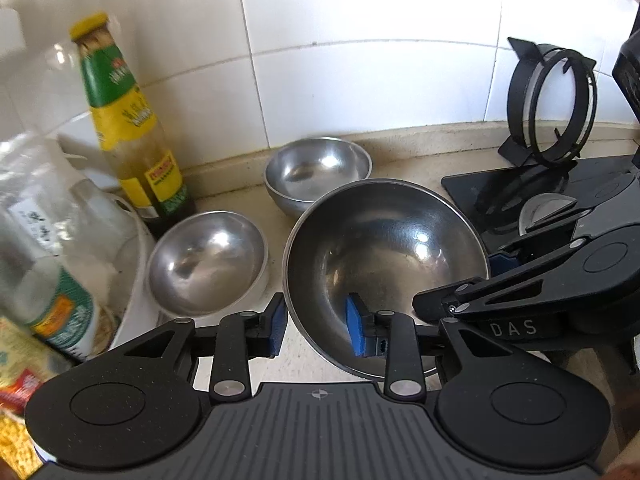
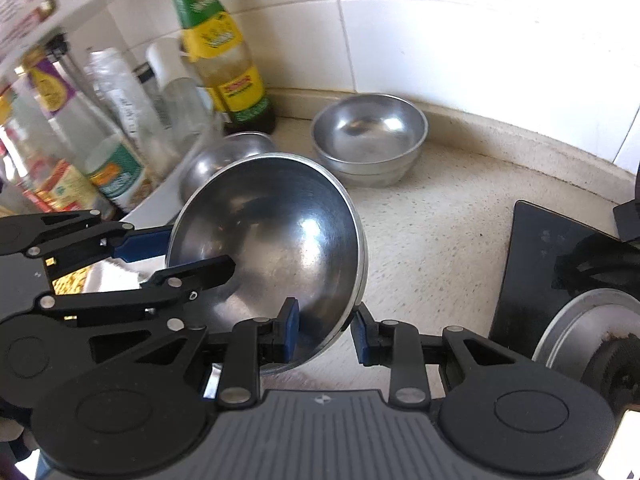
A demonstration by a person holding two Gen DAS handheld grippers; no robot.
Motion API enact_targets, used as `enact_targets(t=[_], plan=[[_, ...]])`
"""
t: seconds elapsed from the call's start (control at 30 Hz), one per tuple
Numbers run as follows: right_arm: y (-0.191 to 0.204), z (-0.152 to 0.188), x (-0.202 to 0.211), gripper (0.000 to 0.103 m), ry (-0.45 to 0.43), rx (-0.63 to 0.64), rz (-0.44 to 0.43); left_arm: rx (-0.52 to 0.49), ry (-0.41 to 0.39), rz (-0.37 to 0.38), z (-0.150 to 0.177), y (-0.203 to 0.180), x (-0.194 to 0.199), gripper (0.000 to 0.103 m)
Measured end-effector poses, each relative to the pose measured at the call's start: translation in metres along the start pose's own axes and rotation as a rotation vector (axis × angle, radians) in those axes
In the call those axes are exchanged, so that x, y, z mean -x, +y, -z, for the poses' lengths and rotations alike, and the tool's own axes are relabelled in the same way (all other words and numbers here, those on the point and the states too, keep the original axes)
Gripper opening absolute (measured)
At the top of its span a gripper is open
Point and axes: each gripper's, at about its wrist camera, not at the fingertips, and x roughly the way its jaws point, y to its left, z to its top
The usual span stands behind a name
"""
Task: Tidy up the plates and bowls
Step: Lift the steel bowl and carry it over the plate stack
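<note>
While the large round stainless-steel bowl (image 1: pixel 384 268) hangs tilted above the speckled beige counter (image 2: pixel 432 248), the left gripper (image 1: pixel 318 330) and right gripper (image 2: pixel 326 330) each straddle its rim with narrow jaws, one blue pad inside, one outside. Behind that bowl sit two stacked small steel bowls (image 1: pixel 318 174); left of it, a single small steel bowl (image 1: pixel 206 262) and a yellow-capped sauce bottle (image 1: pixel 128 120).

The big bowl (image 1: pixel 384 264) sits between both grippers, its rim in each: the left gripper (image 1: pixel 318 330) on its near-left edge, the right gripper (image 2: pixel 326 330) on the opposite side. Beyond it are stacked bowls (image 1: pixel 318 172) by the wall; left of it a small bowl (image 1: pixel 206 262), a bottle (image 1: pixel 128 128) behind that. The stove (image 1: pixel 520 196) lies right.
</note>
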Motion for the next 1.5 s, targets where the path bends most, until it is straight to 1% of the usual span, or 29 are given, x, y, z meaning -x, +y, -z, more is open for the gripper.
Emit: enact_targets(t=[0.13, 0.4, 0.7, 0.87, 1.0, 1.17, 1.3, 1.5], plan=[[0.012, 0.012, 0.014, 0.043, -0.014, 0.024, -0.015, -0.001, -0.019, -0.022, 0.01, -0.005, 0.023, 0.039], [0.028, 0.039, 0.031, 0.043, -0.011, 0.062, -0.049, 0.017, -0.026, -0.061, 0.036, -0.015, 0.06, 0.039], [0.047, 0.072, 0.039, 0.043, 0.039, 0.088, -0.063, 0.033, 0.008, -0.072, 0.068, -0.025, 0.081, 0.04], [0.063, 0.088, 0.043, 0.043, 0.054, 0.084, -0.044, 0.024, 0.037, -0.054, 0.086, -0.023, 0.087, 0.041], [0.072, 0.1, 0.043, 0.043, 0.087, 0.074, -0.026, 0.013, 0.067, -0.022, 0.099, -0.02, 0.09, 0.042], [0.078, 0.112, 0.039, 0.043, 0.111, 0.027, -0.01, -0.02, 0.096, 0.011, 0.112, -0.019, 0.09, 0.042], [0.083, 0.119, 0.039, 0.043, 0.128, 0.01, 0.004, -0.035, 0.114, 0.034, 0.12, -0.017, 0.088, 0.043], [0.082, 0.119, 0.036, 0.043, 0.137, -0.013, 0.012, -0.044, 0.133, 0.059, 0.125, -0.016, 0.083, 0.043]])
